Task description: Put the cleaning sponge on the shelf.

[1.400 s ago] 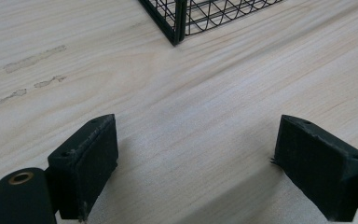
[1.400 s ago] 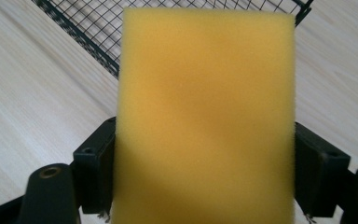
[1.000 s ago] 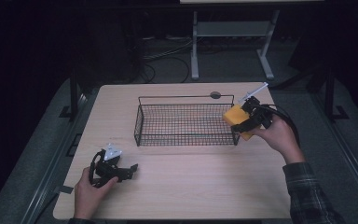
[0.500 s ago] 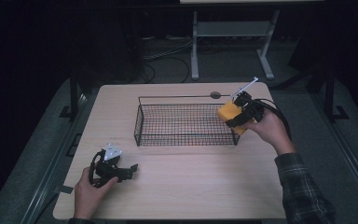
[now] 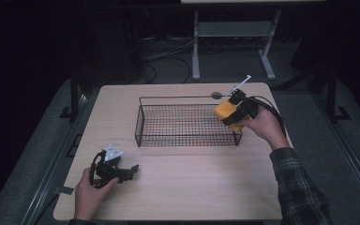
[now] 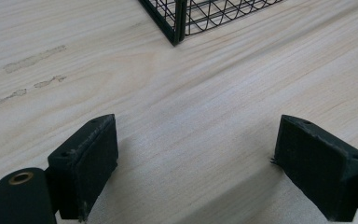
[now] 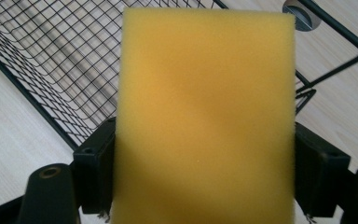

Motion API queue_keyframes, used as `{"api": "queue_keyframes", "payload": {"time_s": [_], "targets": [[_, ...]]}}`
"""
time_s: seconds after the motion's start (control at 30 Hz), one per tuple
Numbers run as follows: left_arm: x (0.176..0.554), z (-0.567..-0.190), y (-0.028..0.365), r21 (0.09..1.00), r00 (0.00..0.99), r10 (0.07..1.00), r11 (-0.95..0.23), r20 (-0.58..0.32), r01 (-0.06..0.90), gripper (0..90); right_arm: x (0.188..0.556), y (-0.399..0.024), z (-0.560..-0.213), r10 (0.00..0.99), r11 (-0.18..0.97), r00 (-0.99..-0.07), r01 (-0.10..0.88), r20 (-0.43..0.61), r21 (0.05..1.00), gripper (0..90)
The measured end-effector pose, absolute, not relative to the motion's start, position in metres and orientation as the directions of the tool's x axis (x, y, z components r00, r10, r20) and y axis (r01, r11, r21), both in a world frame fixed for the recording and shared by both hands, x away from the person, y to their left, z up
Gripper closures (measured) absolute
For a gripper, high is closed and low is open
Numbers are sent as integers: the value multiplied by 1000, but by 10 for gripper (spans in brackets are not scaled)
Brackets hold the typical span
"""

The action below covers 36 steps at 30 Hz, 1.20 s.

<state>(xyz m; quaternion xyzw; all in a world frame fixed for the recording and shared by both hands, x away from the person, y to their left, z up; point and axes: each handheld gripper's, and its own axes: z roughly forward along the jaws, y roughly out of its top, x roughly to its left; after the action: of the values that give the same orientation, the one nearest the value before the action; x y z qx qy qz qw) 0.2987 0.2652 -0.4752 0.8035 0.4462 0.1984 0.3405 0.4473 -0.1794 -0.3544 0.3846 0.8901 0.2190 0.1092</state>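
The right gripper (image 5: 233,114) is raised above the tabletop (image 5: 192,183) at the right end of the wire basket (image 5: 187,123), near the table's far right corner. The person's right hand (image 5: 262,125) wraps the gripper body from the right, with the forearm in a plaid sleeve (image 5: 300,187) running back to the near right edge. Its jaws point left over the basket's right end wall. In the right gripper view, both pads press on the sides of a yellow sponge (image 7: 205,116), which stands between them with its broad face toward the camera; the jaws are closed on it at a wide setting. In the high view, the sponge (image 5: 226,110) sits above the basket's right end, clear of the mesh floor.

The left gripper (image 5: 130,169) lies low near the near left corner of the tabletop, held by the left hand (image 5: 90,193), jaws pointing right. In the left gripper view, its two pads (image 6: 86,163) stand well apart over bare wood with nothing between them; a basket corner (image 6: 177,23) is visible ahead.

A round grey disc (image 5: 216,95) lies beside the basket's far right corner. No readable writing, brand or label is visible on any item.
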Motion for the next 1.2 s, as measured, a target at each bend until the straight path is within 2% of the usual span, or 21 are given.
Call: {"api": "queue_keyframes", "payload": {"time_s": [0.63,1.2], "targets": [[299,-475,265,724,523,852,-370,15,582,125,468,-152,-370,711,633,-703,628,-19,452,225],[299,-475,265,724,523,852,-370,15,582,126,480,-140,-397,698,657,-716,631,-18,414,224]]}}
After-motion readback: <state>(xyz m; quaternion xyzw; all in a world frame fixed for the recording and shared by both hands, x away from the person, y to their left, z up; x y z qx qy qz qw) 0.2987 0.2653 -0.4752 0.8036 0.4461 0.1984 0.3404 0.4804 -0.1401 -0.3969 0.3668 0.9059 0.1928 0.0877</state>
